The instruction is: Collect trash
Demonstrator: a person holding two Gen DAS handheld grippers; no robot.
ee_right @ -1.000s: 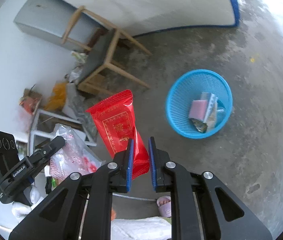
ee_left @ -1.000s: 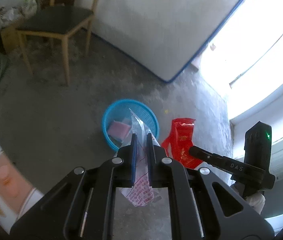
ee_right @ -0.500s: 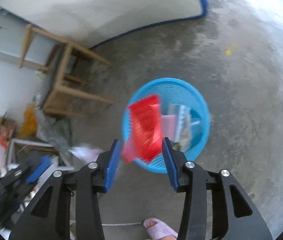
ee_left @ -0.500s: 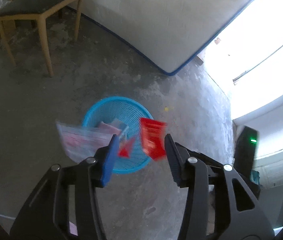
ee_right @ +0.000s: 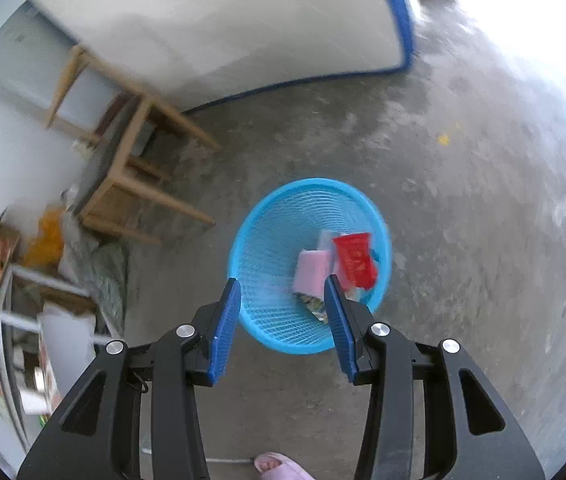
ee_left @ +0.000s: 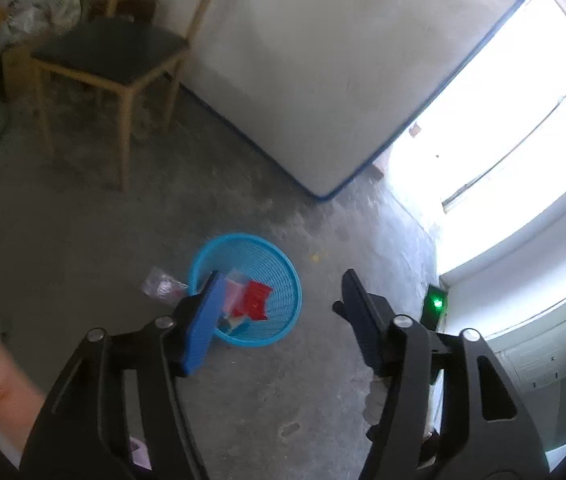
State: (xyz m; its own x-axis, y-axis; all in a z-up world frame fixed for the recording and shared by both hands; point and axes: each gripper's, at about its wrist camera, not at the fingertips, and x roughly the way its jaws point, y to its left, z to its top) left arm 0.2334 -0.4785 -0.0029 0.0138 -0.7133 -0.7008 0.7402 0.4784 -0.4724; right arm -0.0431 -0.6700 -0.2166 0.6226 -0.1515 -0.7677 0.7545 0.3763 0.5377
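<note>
Now both tongs hang above a grey concrete floor (ee_right: 463, 240), each spread wide with nothing between its fingers. The left tongs (ee_left: 279, 312) show a blue pad on one finger and a dark face on the other; the right tongs (ee_right: 283, 320) have blue pads on both.

Below them stands a round blue mesh basket (ee_right: 271, 236), also seen from the left wrist (ee_left: 279, 256). Inside it lies a red wrapper (ee_right: 355, 260), tilted against the far wall of the basket, with a pink packet (ee_right: 313, 272) just beside it and some smaller printed scraps underneath. From the left wrist the red wrapper (ee_left: 253, 300) sits near the middle of the basket, partly behind the blue pad.

One piece lies outside: a clear plastic bag with red print (ee_left: 161, 286) rests on the floor, just beside the basket's rim on the side toward the chair. Whether it touches the rim cannot be told, since the frame is blurred.

A wooden chair with a dark seat (ee_left: 115, 48) stands well apart from the basket, near a white mattress with blue edging (ee_left: 303, 60) that leans upright behind it. In the right wrist view the chair (ee_right: 123, 168) has bags and boxes piled (ee_right: 43, 240) next to it. A small yellow speck (ee_right: 443, 139) lies on the floor beyond the basket. A pink slipper (ee_right: 283, 466) shows at the bottom edge of the right wrist view. Bright daylight floods a doorway (ee_left: 503, 140) at the far side of the room.
</note>
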